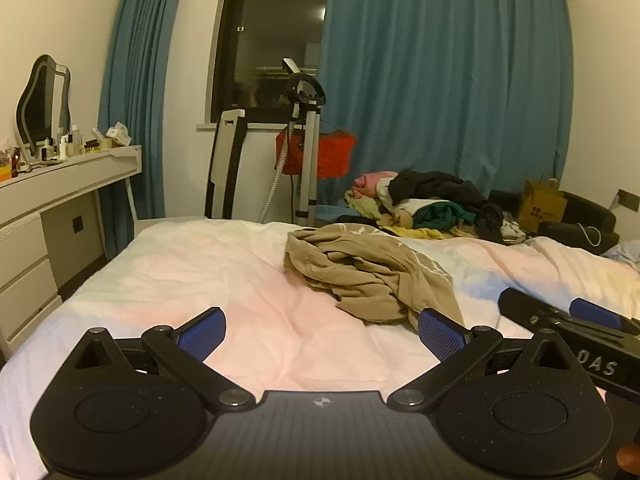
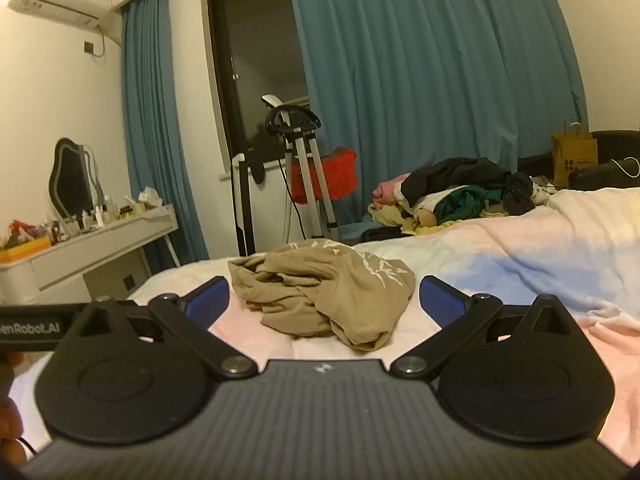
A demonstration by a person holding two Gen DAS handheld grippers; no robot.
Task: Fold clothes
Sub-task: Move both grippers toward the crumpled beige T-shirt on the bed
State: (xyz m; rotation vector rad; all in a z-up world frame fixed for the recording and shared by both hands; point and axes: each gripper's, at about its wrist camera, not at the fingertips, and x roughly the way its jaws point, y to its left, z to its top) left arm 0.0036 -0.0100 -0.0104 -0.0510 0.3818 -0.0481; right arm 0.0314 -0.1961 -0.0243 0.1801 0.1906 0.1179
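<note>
A crumpled tan garment (image 1: 368, 276) with a white print lies in a heap on the pale pink and blue bed cover (image 1: 208, 264). My left gripper (image 1: 322, 330) hovers over the cover, open and empty, with the garment ahead and to its right. In the right wrist view the same tan garment (image 2: 324, 292) sits just ahead, between the spread blue pads. My right gripper (image 2: 324, 304) is open and holds nothing. The right gripper's body (image 1: 568, 324) shows at the right edge of the left wrist view.
A pile of mixed clothes (image 1: 436, 204) lies at the bed's far edge. A white dresser (image 1: 68, 184) with bottles and a mirror stands left. A garment steamer stand (image 1: 304, 148) and a red bag (image 1: 316, 152) are before the blue curtains. A paper bag (image 2: 574, 156) stands far right.
</note>
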